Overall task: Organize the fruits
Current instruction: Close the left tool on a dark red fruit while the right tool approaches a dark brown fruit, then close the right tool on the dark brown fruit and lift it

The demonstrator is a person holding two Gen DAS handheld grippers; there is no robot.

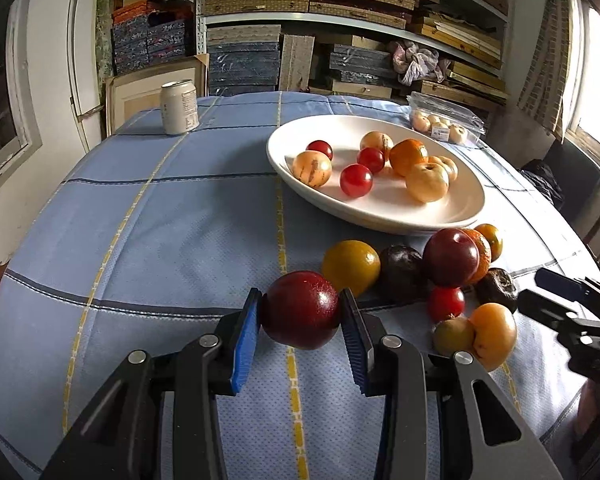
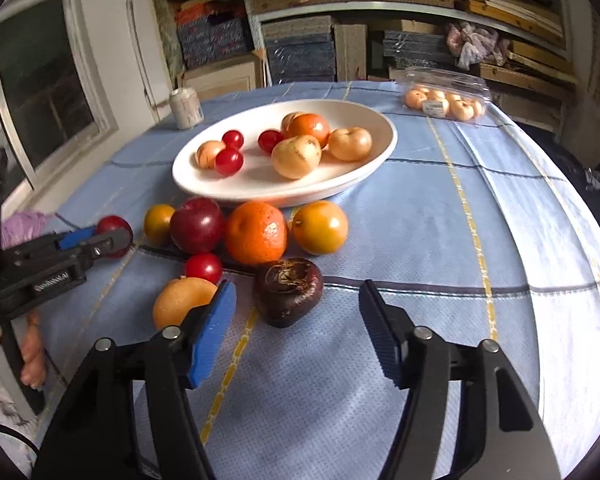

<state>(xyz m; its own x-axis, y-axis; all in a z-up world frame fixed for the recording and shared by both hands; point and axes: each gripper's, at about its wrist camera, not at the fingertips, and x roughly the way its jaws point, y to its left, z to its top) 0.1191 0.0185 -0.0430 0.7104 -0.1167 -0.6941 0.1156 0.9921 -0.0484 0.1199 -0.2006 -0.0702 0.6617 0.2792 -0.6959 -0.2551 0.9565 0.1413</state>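
Through the left wrist camera, I am holding a round dark-red plum (image 1: 301,309) pinched between the blue pads of my left hand-held gripper (image 1: 300,320), above the blue checked tabletop (image 1: 160,220). Through the right wrist camera, my right hand-held gripper (image 2: 296,320) is standing half open and empty, a wrinkled dark-brown fruit (image 2: 289,297) lying just ahead of its fingertips, near the white oval ceramic plate (image 2: 204,184).

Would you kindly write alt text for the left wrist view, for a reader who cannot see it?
The left gripper clamps a dark red plum above a blue checked tablecloth. Behind it, loose fruit lies before a white plate of tomatoes and pale fruit; the right gripper enters from the right.
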